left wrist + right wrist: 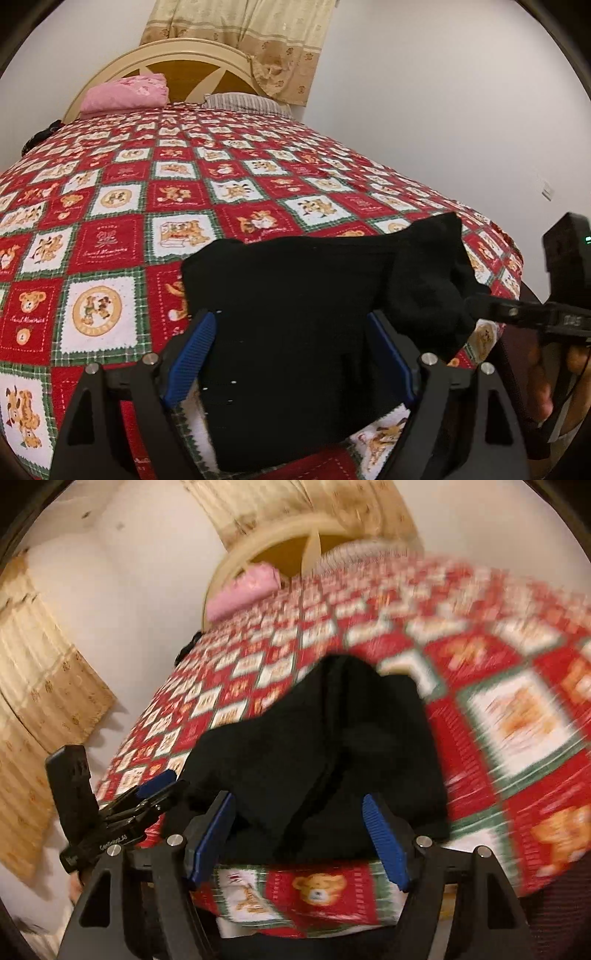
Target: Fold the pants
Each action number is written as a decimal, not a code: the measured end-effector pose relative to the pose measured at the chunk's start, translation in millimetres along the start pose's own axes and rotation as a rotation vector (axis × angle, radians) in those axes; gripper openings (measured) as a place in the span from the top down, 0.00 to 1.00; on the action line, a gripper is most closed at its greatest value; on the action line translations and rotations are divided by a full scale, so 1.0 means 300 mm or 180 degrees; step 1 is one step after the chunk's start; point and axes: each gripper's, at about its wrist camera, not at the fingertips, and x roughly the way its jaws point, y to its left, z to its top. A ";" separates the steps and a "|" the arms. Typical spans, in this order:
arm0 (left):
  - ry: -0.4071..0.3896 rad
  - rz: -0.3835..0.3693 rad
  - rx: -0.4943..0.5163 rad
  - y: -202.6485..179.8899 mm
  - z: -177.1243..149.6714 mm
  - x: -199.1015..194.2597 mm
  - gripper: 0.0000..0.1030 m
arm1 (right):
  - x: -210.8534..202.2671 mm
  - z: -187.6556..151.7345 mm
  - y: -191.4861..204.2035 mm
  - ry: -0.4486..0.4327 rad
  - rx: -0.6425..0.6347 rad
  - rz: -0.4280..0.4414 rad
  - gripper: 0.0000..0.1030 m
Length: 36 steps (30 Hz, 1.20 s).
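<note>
The black pants [317,295] lie bunched in a folded heap near the foot corner of the bed; they also show in the right wrist view [332,746], which is motion-blurred. My left gripper [291,354] is open, its blue pads on either side of the near part of the pants, with cloth between them. My right gripper [299,834] is open too, its pads spread at the near edge of the pants. From the left wrist view the right gripper [480,306] shows at the right, its tip against the raised lump of cloth. The left gripper [155,790] shows at the left of the right wrist view.
The bed has a red, white and green teddy-bear quilt [184,206]. A pink pillow [125,92] and a striped pillow [243,101] lie by the round headboard [184,55]. A beige curtain [258,37] hangs behind. The bed's foot edge [314,893] is just below the grippers.
</note>
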 end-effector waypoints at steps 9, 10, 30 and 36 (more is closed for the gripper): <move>0.0044 0.0076 -0.0070 0.047 -0.003 0.028 0.17 | 0.014 0.065 0.035 0.0014 -0.0184 0.0186 0.91; 0.0063 0.0074 -0.0076 0.051 -0.006 0.032 0.17 | -0.011 0.075 0.029 -0.0034 -0.0214 0.0171 0.92; 0.0211 0.0216 -0.0001 0.042 -0.017 0.078 0.12 | -0.125 0.177 -0.026 -0.0487 -0.0783 -0.0461 0.55; 0.0250 0.0274 -0.0002 0.056 -0.017 0.083 0.06 | 0.059 0.183 -0.002 -0.0065 -0.0951 -0.0499 0.55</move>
